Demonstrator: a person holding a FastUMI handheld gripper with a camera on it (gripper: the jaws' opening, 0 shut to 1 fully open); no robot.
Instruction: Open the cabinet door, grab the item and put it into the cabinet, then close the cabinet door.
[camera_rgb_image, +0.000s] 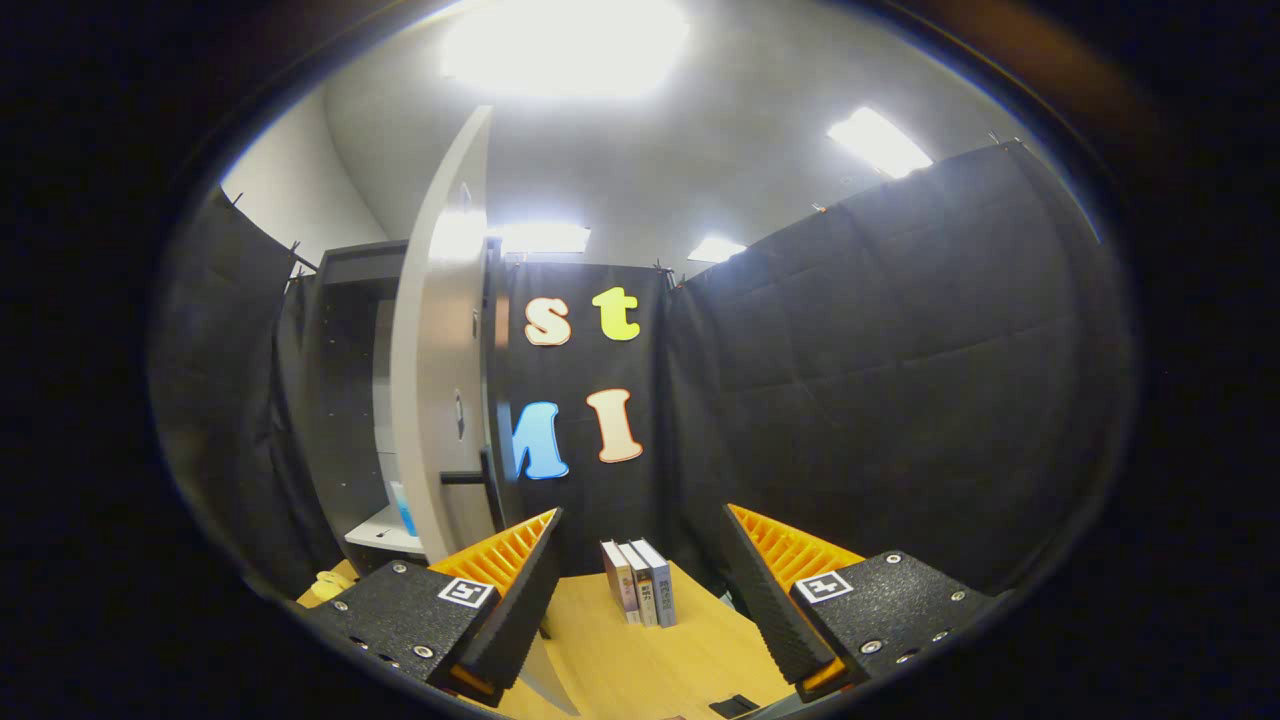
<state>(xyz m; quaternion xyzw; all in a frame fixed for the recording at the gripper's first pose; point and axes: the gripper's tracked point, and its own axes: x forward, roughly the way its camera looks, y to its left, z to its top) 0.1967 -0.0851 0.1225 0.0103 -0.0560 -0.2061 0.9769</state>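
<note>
Between the spread fingers (640, 590), beyond them, stand three books (640, 582) untouched.

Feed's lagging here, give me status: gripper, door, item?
Gripper open, holding nothing. Cabinet door swung open, shelf showing inside. Three books upright on the table, just beyond the fingers. Nothing between fingers and books.
</note>
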